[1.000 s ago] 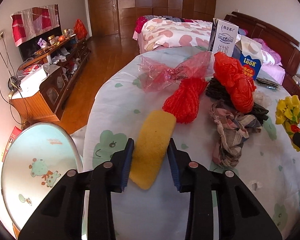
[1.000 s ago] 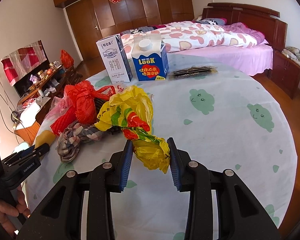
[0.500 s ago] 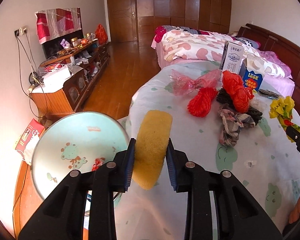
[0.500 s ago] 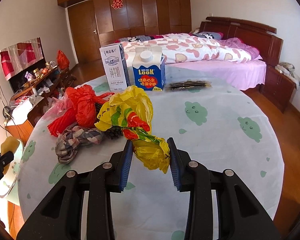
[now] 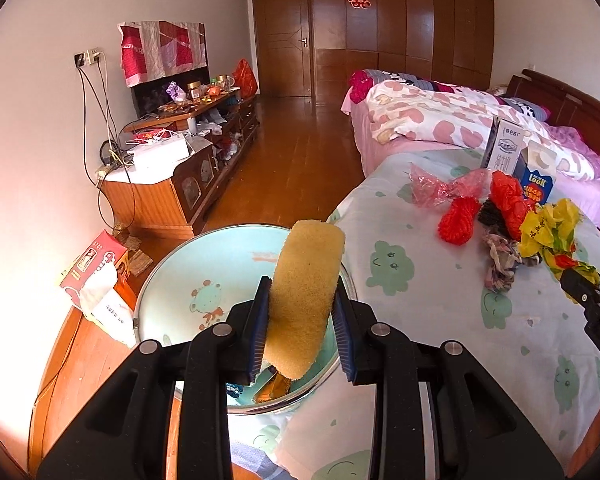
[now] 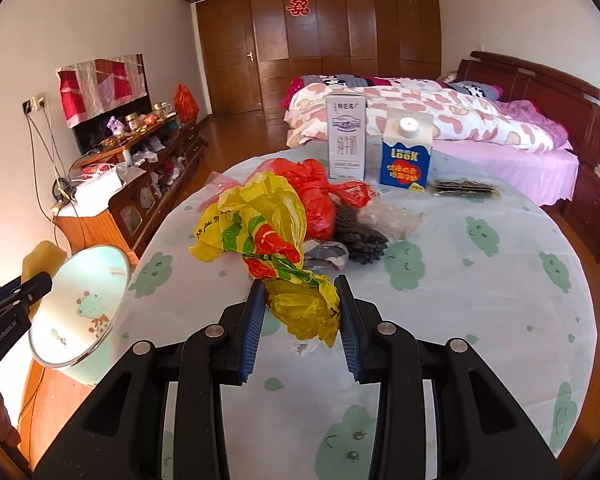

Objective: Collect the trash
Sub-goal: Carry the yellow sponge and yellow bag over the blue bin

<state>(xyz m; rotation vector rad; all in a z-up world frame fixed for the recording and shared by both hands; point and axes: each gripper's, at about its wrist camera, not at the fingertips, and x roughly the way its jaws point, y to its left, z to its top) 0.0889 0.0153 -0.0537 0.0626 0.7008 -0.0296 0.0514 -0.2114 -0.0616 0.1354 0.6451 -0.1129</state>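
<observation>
Two grippers, both loaded. Left gripper (image 5: 300, 322) clamps yellow sponge (image 5: 305, 300), held above pale-blue bin (image 5: 172, 276) standing beside round table (image 5: 440, 320). Right gripper (image 6: 302, 320) grips tail of yellow plastic bag (image 6: 260, 220), bag bunched over tablecloth. Red bag (image 6: 316, 192), dark bundle (image 6: 358, 236), checked cloth (image 6: 328, 252) lie on table behind it; two cartons (image 6: 406, 156) upright further back.

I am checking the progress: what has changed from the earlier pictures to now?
The left tongs carried the yellow sponge off the table to above the open bin. The right tongs lifted the yellow plastic bag towards the bin side. Both grips are unchanged; the red bags and two cartons stayed put.
</observation>
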